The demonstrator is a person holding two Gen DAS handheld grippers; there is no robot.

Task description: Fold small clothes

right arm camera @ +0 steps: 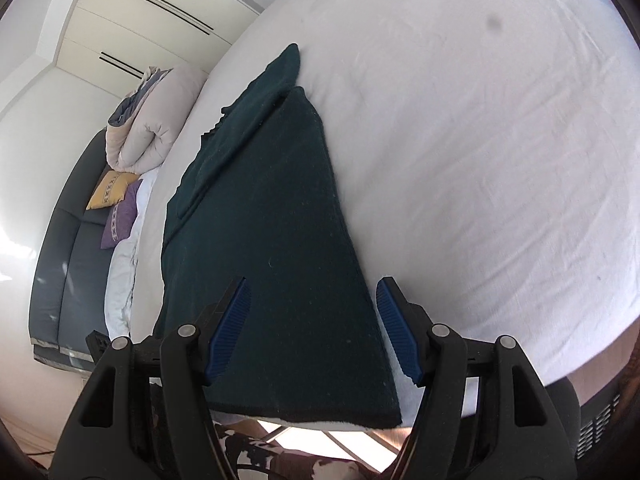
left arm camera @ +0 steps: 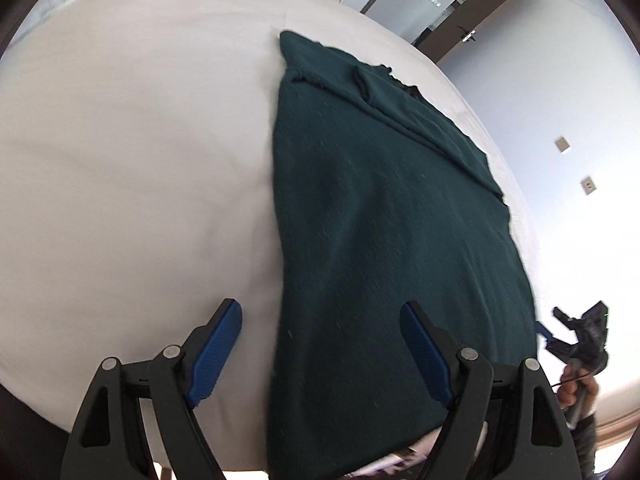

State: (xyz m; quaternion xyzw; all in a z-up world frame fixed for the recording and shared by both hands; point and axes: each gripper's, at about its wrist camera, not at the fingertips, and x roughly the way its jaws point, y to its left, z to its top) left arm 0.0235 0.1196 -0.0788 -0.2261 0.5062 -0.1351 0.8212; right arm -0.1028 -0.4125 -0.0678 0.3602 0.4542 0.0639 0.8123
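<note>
A dark green knit garment (left arm camera: 384,220) lies flat on the white bed (left arm camera: 132,168), folded lengthwise, with a sleeve layer across its far end. It also shows in the right wrist view (right arm camera: 276,232). My left gripper (left arm camera: 320,344) is open above the garment's near left edge, one blue pad over the sheet, the other over the cloth. My right gripper (right arm camera: 314,320) is open above the garment's near right edge, empty. It also shows at the right edge of the left wrist view (left arm camera: 576,340), held in a hand.
The white bed sheet (right arm camera: 480,160) spreads wide to both sides. A rolled duvet (right arm camera: 152,120), a yellow pillow (right arm camera: 110,194) and a purple pillow (right arm camera: 120,220) lie at the dark headboard (right arm camera: 60,264). A wardrobe (right arm camera: 140,20) and a door (left arm camera: 472,20) stand beyond.
</note>
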